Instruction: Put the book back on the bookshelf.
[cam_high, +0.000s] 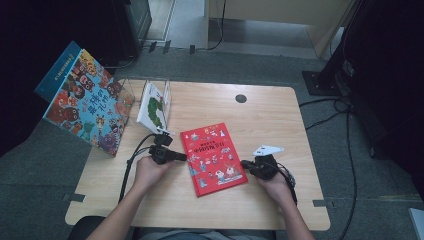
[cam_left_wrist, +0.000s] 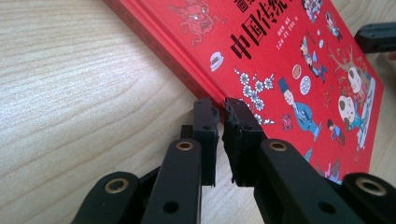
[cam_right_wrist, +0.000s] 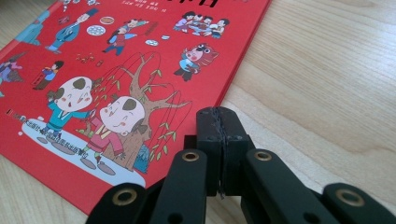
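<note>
From above, a flat red picture book with cartoon figures (cam_high: 213, 158) lies near the middle of the pale wooden desk (cam_high: 280, 120), with one black hand-held gripper at each side: the left hand-held gripper (cam_high: 181, 156) meets the book's left edge, and the right hand-held gripper (cam_high: 244, 163) sits just beside its right edge. At this height I cannot tell how far either is open. Two more books stand at the desk's far left: a large blue illustrated one (cam_high: 87, 100) leaning, and a white one (cam_high: 152, 107) in a clear stand. In the left gripper view, the jaws are nearly closed, a thin gap between them, tips at the book's spine edge; whether they pinch it is hidden. In the right gripper view, the jaws are pressed together, holding nothing, beside the cover's edge.
</note>
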